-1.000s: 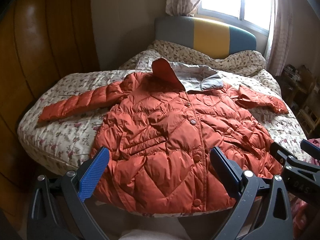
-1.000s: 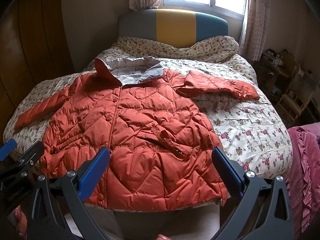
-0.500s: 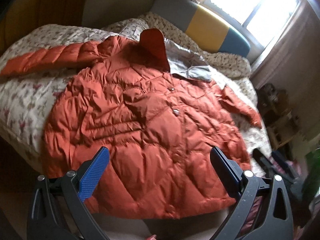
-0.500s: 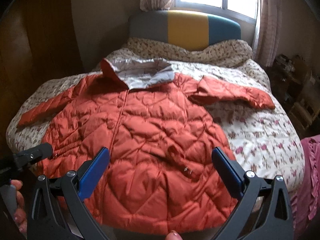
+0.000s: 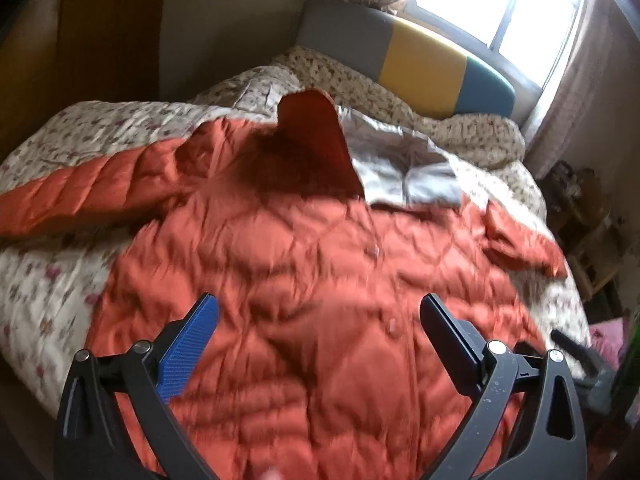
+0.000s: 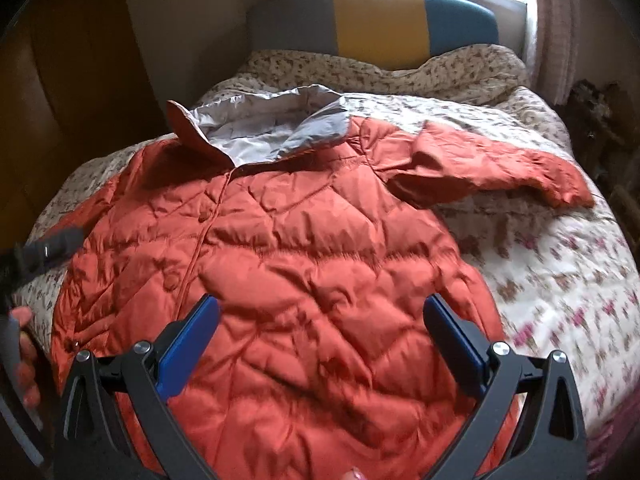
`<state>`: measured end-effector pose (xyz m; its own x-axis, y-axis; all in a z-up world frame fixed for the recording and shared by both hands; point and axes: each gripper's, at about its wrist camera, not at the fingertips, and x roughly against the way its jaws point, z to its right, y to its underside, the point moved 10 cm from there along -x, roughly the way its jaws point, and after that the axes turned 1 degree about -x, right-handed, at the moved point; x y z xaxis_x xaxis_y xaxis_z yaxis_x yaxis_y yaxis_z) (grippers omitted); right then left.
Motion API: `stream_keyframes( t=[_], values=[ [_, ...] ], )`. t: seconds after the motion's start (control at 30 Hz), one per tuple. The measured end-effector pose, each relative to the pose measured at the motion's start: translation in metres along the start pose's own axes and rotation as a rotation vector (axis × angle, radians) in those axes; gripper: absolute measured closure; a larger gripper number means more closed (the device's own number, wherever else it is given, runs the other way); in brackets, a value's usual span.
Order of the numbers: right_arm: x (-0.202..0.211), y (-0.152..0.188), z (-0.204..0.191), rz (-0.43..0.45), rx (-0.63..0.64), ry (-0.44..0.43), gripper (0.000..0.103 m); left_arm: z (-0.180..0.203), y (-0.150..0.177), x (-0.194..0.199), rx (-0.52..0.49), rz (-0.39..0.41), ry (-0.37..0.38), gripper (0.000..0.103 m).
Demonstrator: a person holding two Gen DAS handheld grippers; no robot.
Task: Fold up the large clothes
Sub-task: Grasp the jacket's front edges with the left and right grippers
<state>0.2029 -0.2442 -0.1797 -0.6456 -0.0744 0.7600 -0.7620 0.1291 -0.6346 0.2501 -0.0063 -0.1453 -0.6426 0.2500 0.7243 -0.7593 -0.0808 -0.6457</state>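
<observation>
An orange quilted puffer jacket (image 5: 312, 272) (image 6: 304, 264) lies front-up and buttoned on the bed, grey-lined collar (image 5: 400, 168) (image 6: 264, 136) toward the headboard. One sleeve (image 5: 84, 188) stretches out to the left; the other sleeve (image 6: 492, 168) lies bent to the right. My left gripper (image 5: 320, 320) hovers open above the jacket's lower front, holding nothing. My right gripper (image 6: 322, 320) is open too, above the lower right half of the jacket. The left gripper's tip (image 6: 52, 246) and a hand (image 6: 26, 344) show at the right wrist view's left edge.
The bed carries a floral quilt (image 6: 560, 264) and has a grey, yellow and teal headboard (image 6: 376, 24) under a bright window. Wooden panelling (image 5: 80, 40) runs along the left side. Cluttered furniture (image 5: 580, 208) stands to the right of the bed, with pink fabric (image 5: 608, 336) near the corner.
Both grippers have moved forward and lower over the jacket, which now fills more of each view. The jacket itself has not shifted. Both stay open.
</observation>
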Motion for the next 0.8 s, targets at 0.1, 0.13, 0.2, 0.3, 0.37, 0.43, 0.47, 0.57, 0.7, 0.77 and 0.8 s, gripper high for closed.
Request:
stream_keyframes(
  t=[0.1, 0.13, 0.2, 0.3, 0.37, 0.43, 0.47, 0.57, 0.7, 0.77, 0.8],
  values=[
    [-0.021, -0.022, 0.010, 0.004, 0.025, 0.035, 0.002, -0.003, -0.033, -0.022, 0.006, 0.003, -0.035, 0.003],
    [-0.026, -0.029, 0.013, 0.007, 0.030, 0.051, 0.002, -0.002, -0.041, -0.026, 0.007, 0.012, -0.034, 0.003],
    [-0.039, -0.047, 0.021, 0.014, 0.034, 0.073, 0.002, -0.001, -0.069, -0.036, 0.010, 0.055, -0.044, 0.003],
    [-0.056, -0.072, 0.029, 0.022, 0.007, 0.043, 0.002, 0.005, -0.104, -0.049, -0.007, 0.099, -0.058, 0.003],
    [-0.066, -0.089, 0.034, 0.033, -0.007, 0.040, 0.002, 0.009, -0.126, -0.058, -0.024, 0.125, -0.074, 0.003],
    [-0.077, -0.108, 0.039, 0.055, -0.011, 0.048, 0.002, 0.011, -0.146, -0.068, -0.027, 0.144, -0.078, 0.003],
    [-0.081, -0.113, 0.039, 0.057, -0.012, 0.051, 0.002, 0.011, -0.156, -0.074, -0.026, 0.154, -0.088, 0.003],
    [-0.099, -0.133, 0.040, 0.064, -0.023, 0.040, 0.006, 0.005, -0.178, -0.097, -0.028, 0.162, -0.121, 0.003],
    [-0.122, -0.160, 0.040, 0.066, -0.062, -0.021, 0.019, -0.009, -0.191, -0.137, -0.028, 0.093, -0.167, 0.015],
    [-0.135, -0.172, 0.041, 0.070, -0.072, -0.039, 0.020, -0.017, -0.194, -0.153, -0.022, 0.067, -0.181, 0.025],
    [-0.142, -0.176, 0.042, 0.068, -0.076, -0.048, 0.020, -0.020, -0.192, -0.158, -0.018, 0.057, -0.191, 0.031]
  ],
)
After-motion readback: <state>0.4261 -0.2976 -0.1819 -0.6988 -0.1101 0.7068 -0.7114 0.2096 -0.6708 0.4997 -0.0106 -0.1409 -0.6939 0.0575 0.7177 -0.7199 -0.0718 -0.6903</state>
